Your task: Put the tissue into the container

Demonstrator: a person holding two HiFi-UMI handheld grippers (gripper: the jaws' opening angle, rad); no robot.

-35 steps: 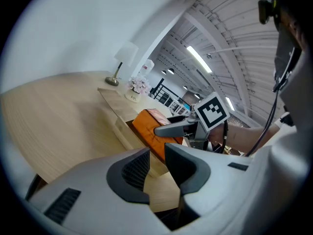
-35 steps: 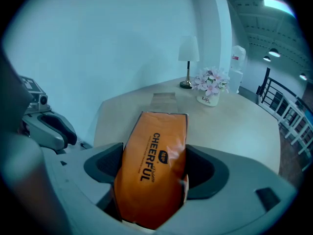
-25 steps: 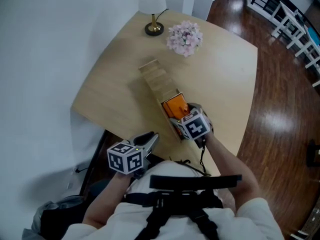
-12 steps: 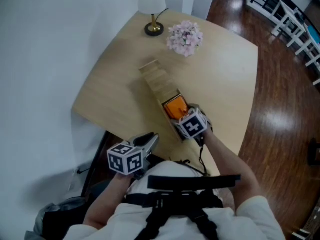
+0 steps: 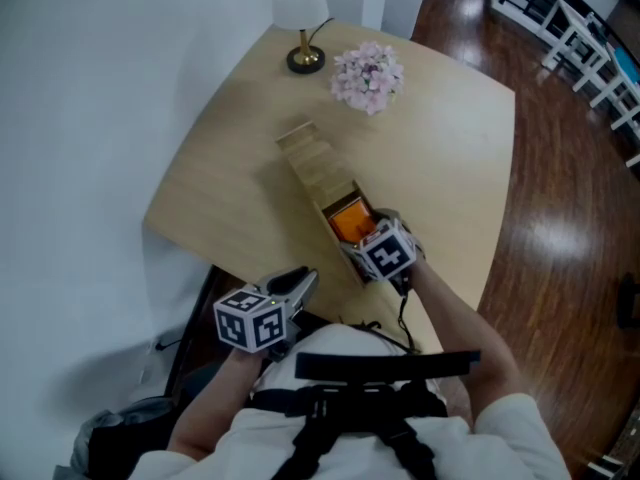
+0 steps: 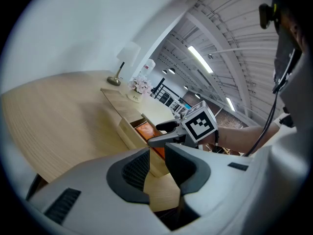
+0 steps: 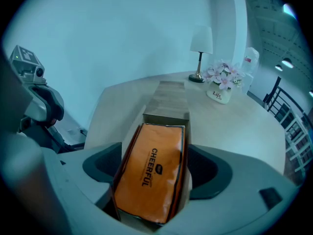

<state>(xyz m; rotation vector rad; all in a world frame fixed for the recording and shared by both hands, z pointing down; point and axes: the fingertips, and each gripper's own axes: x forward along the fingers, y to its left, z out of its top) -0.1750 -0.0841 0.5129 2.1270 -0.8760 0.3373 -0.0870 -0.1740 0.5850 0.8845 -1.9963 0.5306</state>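
A long wooden container [image 5: 322,183] lies slantwise on the table, its lid [image 5: 303,148] slid toward the far end. An orange tissue pack [image 5: 350,218] lies inside the uncovered near half and fills it in the right gripper view [image 7: 152,170]. My right gripper [image 5: 360,232] straddles the container's near end, one jaw outside each wall, and its jaws are opening with box and pack between them. My left gripper [image 5: 303,280] hovers off the table's near edge beside my body, a narrow gap between its jaws and nothing in it.
A small lamp [image 5: 304,56] and a pot of pink flowers [image 5: 368,76] stand at the table's far side. A white bottle [image 7: 249,61] is behind the flowers. Dark wooden floor [image 5: 570,218] lies to the right of the table, a white wall to the left.
The right gripper has shifted slightly at the container's near end. The orange pack stays in the box. The left gripper has not moved.
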